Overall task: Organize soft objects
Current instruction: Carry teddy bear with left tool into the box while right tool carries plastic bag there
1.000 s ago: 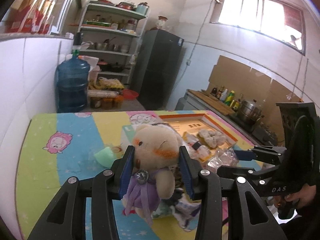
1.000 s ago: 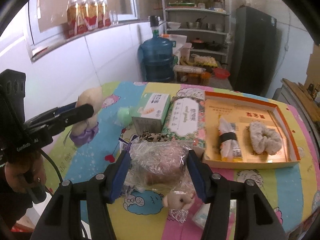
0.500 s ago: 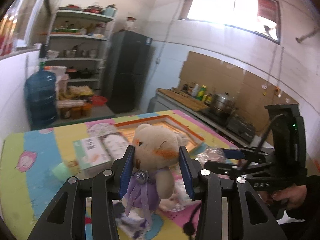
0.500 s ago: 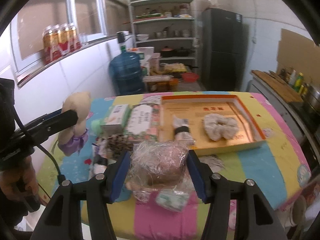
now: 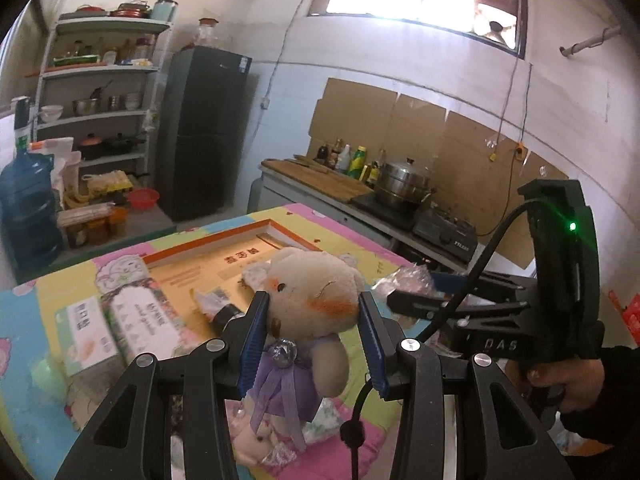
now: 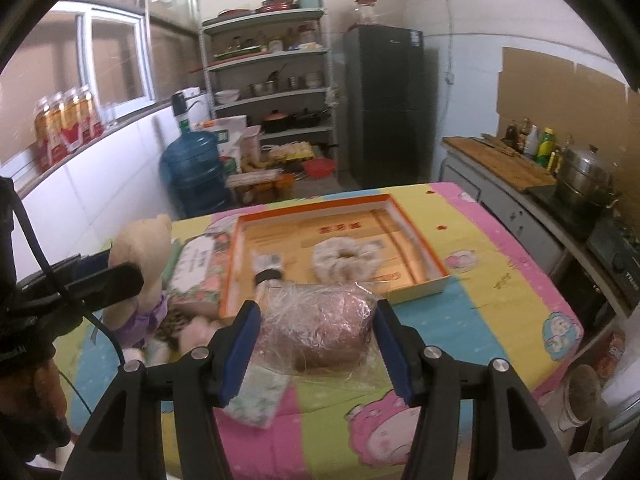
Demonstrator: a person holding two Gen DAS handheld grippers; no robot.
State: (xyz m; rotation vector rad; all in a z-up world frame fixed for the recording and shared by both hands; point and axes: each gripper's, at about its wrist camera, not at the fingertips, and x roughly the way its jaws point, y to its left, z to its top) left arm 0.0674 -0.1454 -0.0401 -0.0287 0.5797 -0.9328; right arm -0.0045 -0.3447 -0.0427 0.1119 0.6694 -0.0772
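Note:
My left gripper (image 5: 312, 332) is shut on a cream teddy bear in a purple dress (image 5: 308, 300), held above the colourful table. The bear also shows in the right wrist view (image 6: 140, 256). My right gripper (image 6: 316, 344) is shut on a brown soft thing wrapped in clear plastic (image 6: 320, 328), also lifted; that bundle shows in the left wrist view (image 5: 404, 280). An orange-rimmed flat box (image 6: 420, 256) lies ahead on the table, holding a fluffy white scrunchie (image 6: 344, 260) and a small rolled packet (image 6: 268, 268).
Tissue packs (image 5: 140, 320) lie left of the box, and a small pink plush (image 5: 256, 440) lies below the bear. A green packet (image 6: 256, 396) lies under my right gripper. A water jug (image 6: 192, 172), shelves (image 6: 272, 80), fridge (image 6: 388, 104) and stove counter (image 6: 560, 184) surround the table.
Both grippers have swung right and pulled back and up from the table, still holding the bear and the wrapped bundle. The orange box now lies straight ahead.

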